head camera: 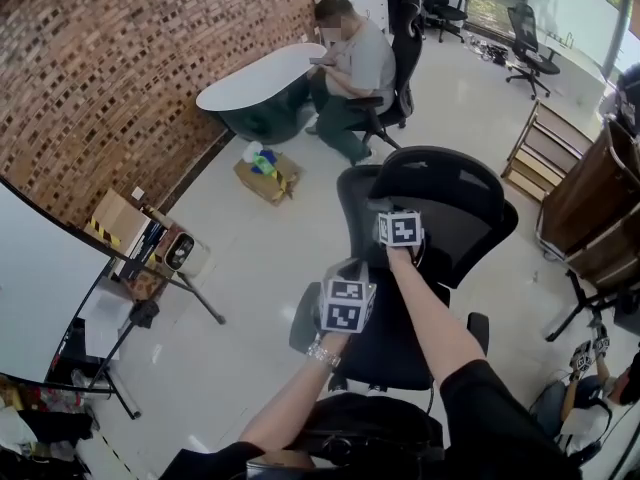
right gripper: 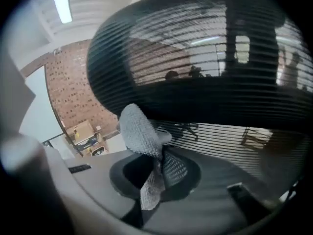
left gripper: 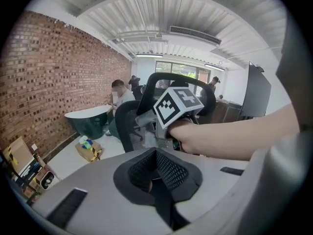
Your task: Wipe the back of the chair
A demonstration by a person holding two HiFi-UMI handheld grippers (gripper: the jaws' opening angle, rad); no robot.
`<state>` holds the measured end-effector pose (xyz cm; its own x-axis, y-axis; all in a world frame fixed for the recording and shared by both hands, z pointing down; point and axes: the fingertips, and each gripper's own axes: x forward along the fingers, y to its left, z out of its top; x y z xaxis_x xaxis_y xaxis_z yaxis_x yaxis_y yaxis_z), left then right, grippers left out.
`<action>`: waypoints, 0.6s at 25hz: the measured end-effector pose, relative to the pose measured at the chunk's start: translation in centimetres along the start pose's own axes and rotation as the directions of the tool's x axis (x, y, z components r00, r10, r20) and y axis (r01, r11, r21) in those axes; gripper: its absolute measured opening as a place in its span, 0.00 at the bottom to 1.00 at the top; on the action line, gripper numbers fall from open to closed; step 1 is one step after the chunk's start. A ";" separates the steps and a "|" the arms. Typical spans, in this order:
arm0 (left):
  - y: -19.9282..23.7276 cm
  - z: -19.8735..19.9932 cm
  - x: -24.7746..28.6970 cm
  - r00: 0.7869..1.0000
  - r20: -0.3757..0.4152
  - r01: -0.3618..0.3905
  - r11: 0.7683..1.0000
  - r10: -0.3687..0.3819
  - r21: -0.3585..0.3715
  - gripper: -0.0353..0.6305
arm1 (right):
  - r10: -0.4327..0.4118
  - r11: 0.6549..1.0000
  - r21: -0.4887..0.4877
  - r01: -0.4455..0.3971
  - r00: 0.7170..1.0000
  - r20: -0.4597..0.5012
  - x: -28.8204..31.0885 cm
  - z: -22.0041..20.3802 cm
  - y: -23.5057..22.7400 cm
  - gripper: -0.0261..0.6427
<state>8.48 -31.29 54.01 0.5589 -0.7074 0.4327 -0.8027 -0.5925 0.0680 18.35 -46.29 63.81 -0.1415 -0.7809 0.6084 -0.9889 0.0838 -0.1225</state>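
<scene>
A black mesh office chair [head camera: 450, 203] stands in the middle of a pale, glossy floor [head camera: 250, 268] and is seen from above. Its curved upper back and headrest rise beyond the seat. A grey knitted cloth [right gripper: 139, 131] is held at the upper back of the chair. It is clamped between the fingers [right gripper: 173, 168] of the right gripper [head camera: 398, 226], which are closed tightly on its lower part. The free end of the cloth stands up above the fingers, just in front of the dark mesh slats that fill the right gripper view. Whether the cloth is pressed against the mesh cannot be told.

The left gripper [head camera: 345, 303] is held lower and nearer the body, over the seat and apart from the chair back. Its fingers are brought together and nothing is gripped between them. In the left gripper view the right gripper and the hand around it are seen ahead, in front of the chair's black frame.

Further off, a red brick wall [head camera: 110, 78] runs along the left side. Beside the wall, a person in a grey shirt [head camera: 355, 63] is seated at a white oval surface [head camera: 255, 76]. A brown cardboard box [head camera: 265, 176] lies on the floor near it. Two more black office chairs [head camera: 530, 53] are placed by the windows at the upper right, and a black tripod [head camera: 150, 308] is set at the lower left.
</scene>
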 end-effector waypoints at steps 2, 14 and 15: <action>0.1 -0.1 -0.2 1.000 0.005 -0.007 1.000 0.007 0.005 0.06 | -0.065 0.998 0.017 0.065 0.998 -0.005 -0.5 -1.0 -3.4 0.08; -0.3 -0.3 0.5 0.999 0.009 0.038 0.999 -0.038 0.005 0.06 | -0.423 0.890 0.160 0.427 0.904 -0.060 -12.3 -8.6 -26.3 0.08; -0.6 -0.3 0.5 0.999 0.010 0.046 0.999 -0.046 0.007 0.06 | -0.444 0.875 0.182 0.448 0.894 -0.067 -13.6 -9.2 -27.8 0.08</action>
<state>9.22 -31.16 54.48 0.5972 -0.6831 0.4204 -0.7746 -0.6273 0.0812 47.39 -32.34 66.16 0.3092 -0.6939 0.6503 -0.9208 -0.3894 0.0222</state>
